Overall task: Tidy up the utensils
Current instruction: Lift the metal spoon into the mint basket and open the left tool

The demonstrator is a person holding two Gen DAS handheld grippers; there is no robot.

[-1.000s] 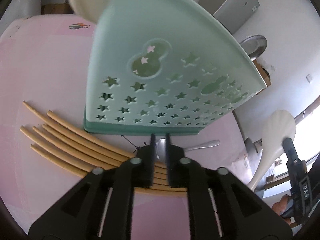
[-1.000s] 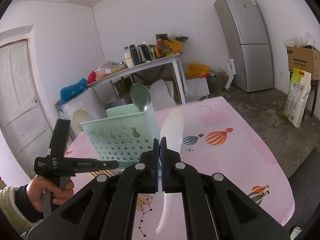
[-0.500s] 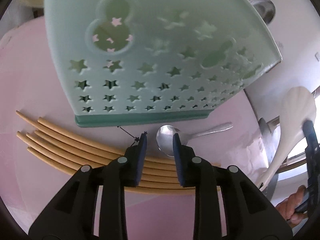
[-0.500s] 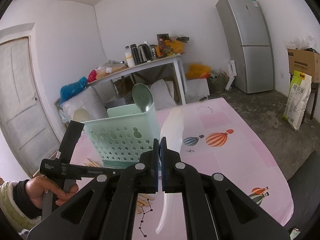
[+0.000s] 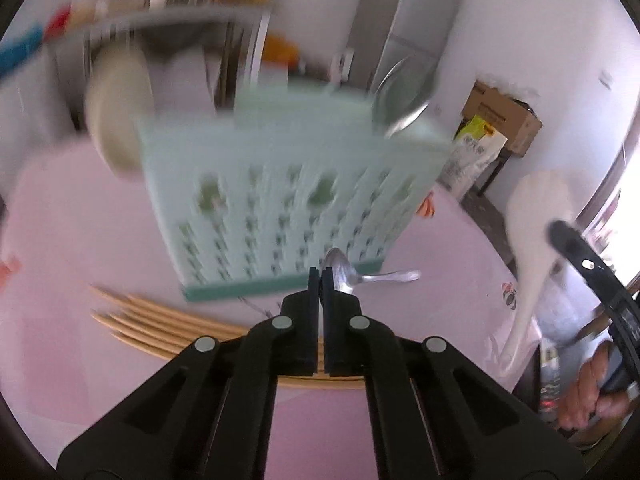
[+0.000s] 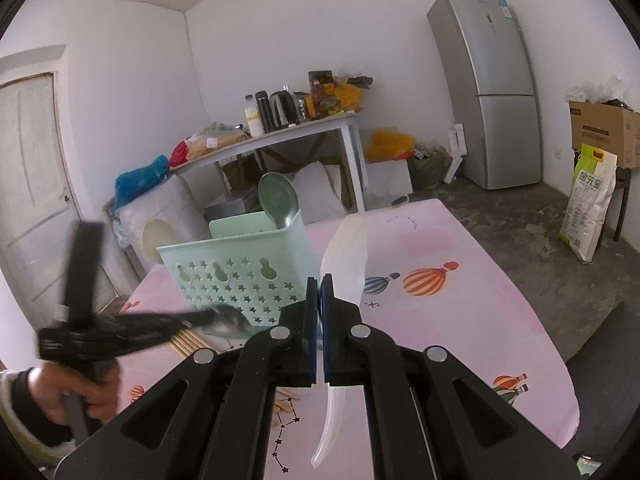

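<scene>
Motion blur smears the green basket point(image 5: 296, 204) in the left wrist view, the chopsticks point(image 5: 168, 326) run hidden under the left gripper point(image 5: 320, 276), and the steel spoon's point(image 6: 230, 320) bowl is blurred.

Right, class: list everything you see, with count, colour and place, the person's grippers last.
table: one, pink, foreground
basket: one, mint green, on table
ladle: one, green, standing in basket
round scoop: one, cream, behind basket's left end
chopsticks: several, tan, on table before basket
metal spoon: one, silver, in left gripper
rice paddle: one, white, in right gripper
fridge: one, silver, far wall
left gripper: one, black, shut on metal spoon
right gripper: one, black, shut on rice paddle
</scene>
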